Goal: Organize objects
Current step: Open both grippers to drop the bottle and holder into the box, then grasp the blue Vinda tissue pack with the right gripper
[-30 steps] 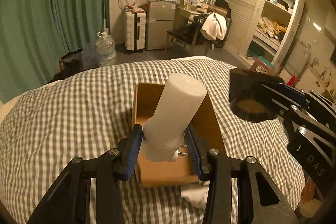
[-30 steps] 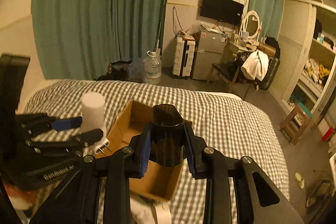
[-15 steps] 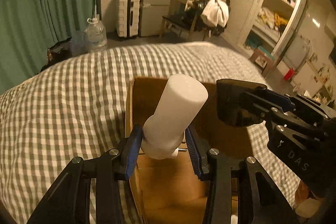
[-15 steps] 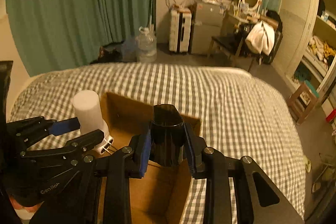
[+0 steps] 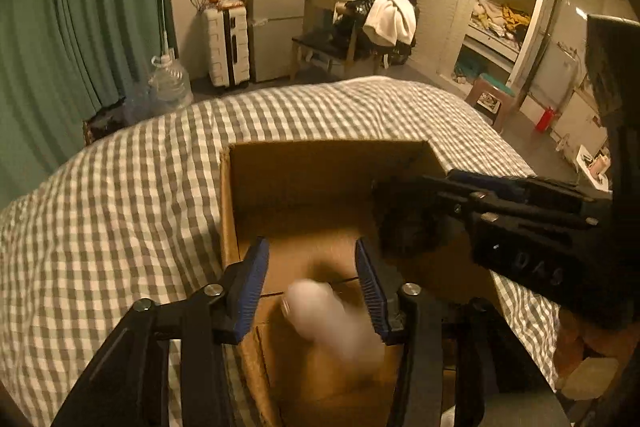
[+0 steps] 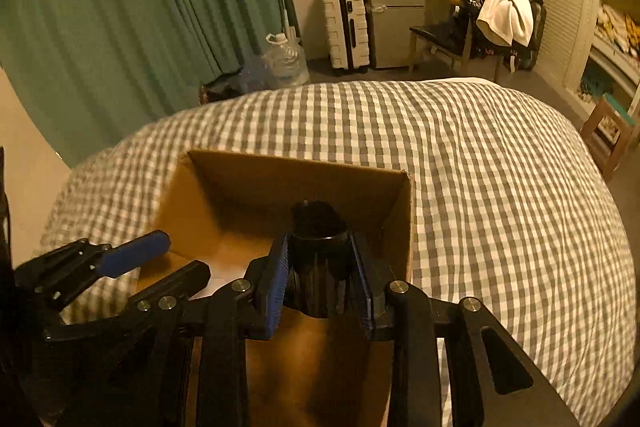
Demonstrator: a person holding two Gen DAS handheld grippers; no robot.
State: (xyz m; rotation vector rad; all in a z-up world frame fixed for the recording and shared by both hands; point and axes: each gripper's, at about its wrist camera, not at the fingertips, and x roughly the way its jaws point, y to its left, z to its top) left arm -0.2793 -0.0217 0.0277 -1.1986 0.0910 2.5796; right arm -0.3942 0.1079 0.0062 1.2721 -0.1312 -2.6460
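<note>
Now | left gripper (image 5: 312, 283) open, white plastic cylinder bottle (image 5: 328, 323) released, blurred, dropping into brown cardboard box (image 5: 320, 163) mid-bed | right gripper (image 6: 320, 277) clamps dark translucent cup (image 6: 318, 247) inside box | next: release cup.

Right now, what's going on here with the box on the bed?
A person is packing a cardboard box on a checked bedspread. The left gripper is open, a blurred white cylinder below it in the box. The right gripper grips a dark container above the box.
</note>
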